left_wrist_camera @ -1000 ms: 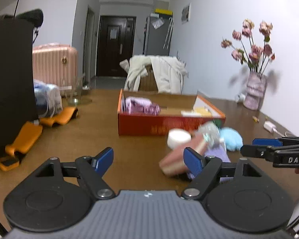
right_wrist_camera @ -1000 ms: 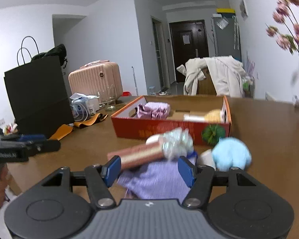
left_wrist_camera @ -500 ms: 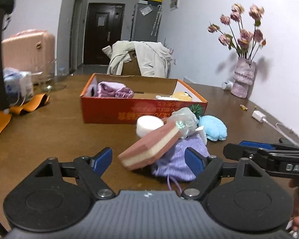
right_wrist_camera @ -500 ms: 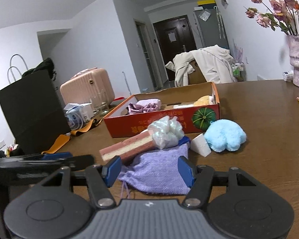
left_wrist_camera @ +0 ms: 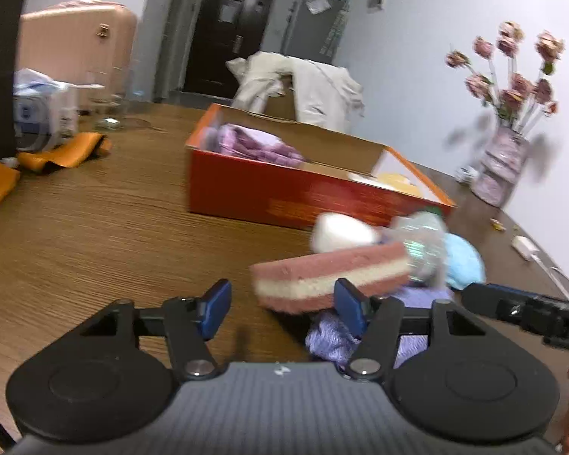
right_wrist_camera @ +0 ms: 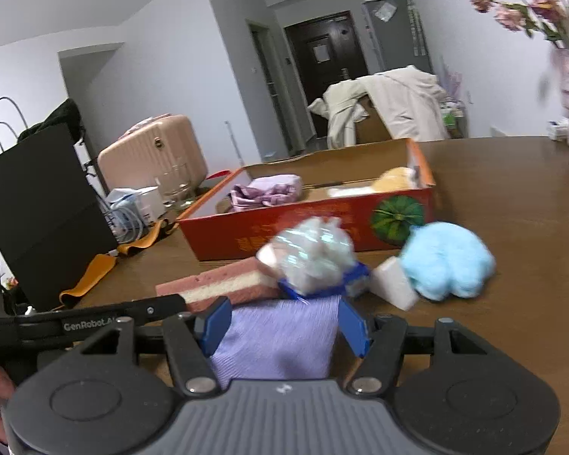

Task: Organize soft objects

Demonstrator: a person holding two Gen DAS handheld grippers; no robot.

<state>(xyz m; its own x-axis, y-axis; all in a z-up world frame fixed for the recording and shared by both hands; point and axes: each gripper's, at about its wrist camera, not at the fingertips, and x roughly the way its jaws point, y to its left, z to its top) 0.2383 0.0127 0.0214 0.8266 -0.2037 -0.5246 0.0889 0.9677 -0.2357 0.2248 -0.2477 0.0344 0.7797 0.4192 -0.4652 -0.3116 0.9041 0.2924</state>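
Note:
A pile of soft things lies on the wooden table in front of an open red box (left_wrist_camera: 284,193) (right_wrist_camera: 307,223): a pink and cream sponge (left_wrist_camera: 334,276) (right_wrist_camera: 223,284), a purple cloth pouch (right_wrist_camera: 280,337) (left_wrist_camera: 334,337), a white mesh puff (right_wrist_camera: 315,254), a blue fluffy toy (right_wrist_camera: 447,261) and a white block (right_wrist_camera: 392,282). My left gripper (left_wrist_camera: 284,305) is open, its right finger just before the sponge. My right gripper (right_wrist_camera: 284,326) is open with the purple pouch between its fingers. The box holds a pink cloth (right_wrist_camera: 265,191) and a yellow item.
A black bag (right_wrist_camera: 38,212) stands at the table's left with orange straps (left_wrist_camera: 60,151) beside it. A vase of pink flowers (left_wrist_camera: 504,167) stands at the far right. A white cable adapter (left_wrist_camera: 525,242) lies near the right edge. A pink suitcase (right_wrist_camera: 151,155) stands behind the table.
Both grippers have moved closer to the pile. The right gripper's fingers now straddle the purple pouch. The left view has swung left, so the sponge sits by its right finger.

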